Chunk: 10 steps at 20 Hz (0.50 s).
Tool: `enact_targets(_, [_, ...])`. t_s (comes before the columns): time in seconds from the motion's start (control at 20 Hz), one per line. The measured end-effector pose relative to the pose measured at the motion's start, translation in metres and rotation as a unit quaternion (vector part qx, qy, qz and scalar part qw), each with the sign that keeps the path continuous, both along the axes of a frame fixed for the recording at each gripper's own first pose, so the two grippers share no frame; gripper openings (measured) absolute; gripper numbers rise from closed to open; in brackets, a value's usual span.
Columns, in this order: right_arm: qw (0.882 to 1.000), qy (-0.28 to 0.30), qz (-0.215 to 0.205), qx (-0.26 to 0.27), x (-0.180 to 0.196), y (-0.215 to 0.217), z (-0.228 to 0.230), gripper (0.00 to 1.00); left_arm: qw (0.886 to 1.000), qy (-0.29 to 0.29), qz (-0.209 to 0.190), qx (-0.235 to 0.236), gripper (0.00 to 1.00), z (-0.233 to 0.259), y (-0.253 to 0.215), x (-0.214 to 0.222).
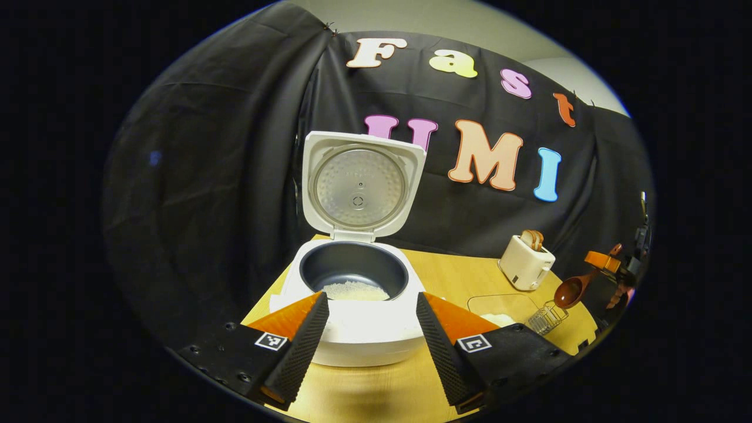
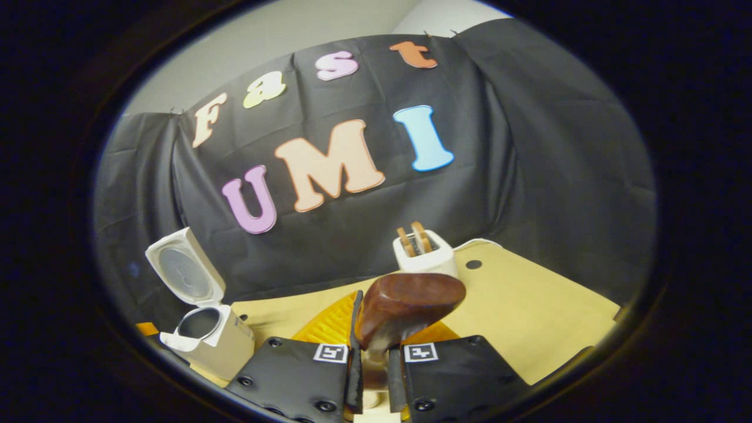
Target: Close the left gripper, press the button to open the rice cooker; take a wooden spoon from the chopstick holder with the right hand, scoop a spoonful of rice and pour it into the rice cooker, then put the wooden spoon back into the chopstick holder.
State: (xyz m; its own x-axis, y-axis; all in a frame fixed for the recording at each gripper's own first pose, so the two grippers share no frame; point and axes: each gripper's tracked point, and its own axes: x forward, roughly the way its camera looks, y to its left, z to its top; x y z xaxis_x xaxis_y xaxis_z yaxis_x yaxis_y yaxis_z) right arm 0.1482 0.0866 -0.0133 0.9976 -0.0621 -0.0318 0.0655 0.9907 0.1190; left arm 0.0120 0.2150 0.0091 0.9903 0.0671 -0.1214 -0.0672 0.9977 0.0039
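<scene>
The white rice cooker point(image 1: 358, 329) stands with its lid point(image 1: 359, 185) raised, and a little rice lies in the dark inner pot point(image 1: 352, 273). My left gripper point(image 1: 371, 302) is open, one finger on each side of the cooker's front. My right gripper point(image 2: 376, 352) is shut on the handle of the wooden spoon point(image 2: 411, 305), whose bowl points forward. In the left gripper view the wooden spoon point(image 1: 573, 289) hangs just above the wire chopstick holder point(image 1: 547, 317), held by the right gripper point(image 1: 611, 264) at the far right. The cooker point(image 2: 205, 335) sits at the lower left of the right gripper view.
A clear tray point(image 1: 505, 302) with rice in it lies on the wooden table point(image 1: 446, 276) right of the cooker, beside the chopstick holder. A white toaster point(image 1: 526, 264) with bread slices stands behind them, also seen as the toaster point(image 2: 424, 255) past the spoon.
</scene>
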Motion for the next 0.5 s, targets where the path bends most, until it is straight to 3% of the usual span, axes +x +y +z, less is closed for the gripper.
enact_targets(0.2, [0.999, 0.015, 0.028, -0.013, 0.011, 0.052, -0.024, 0.2, 1.0, 0.002, 0.002, 0.012, 0.89, 0.002, 0.018, -0.002])
enact_targets(0.5, [0.995, 0.048, 0.036, -0.074, 0.036, 0.099, -0.076, 0.2, 0.999, 0.003, 0.012, 0.039, 0.89, 0.005, 0.046, -0.008])
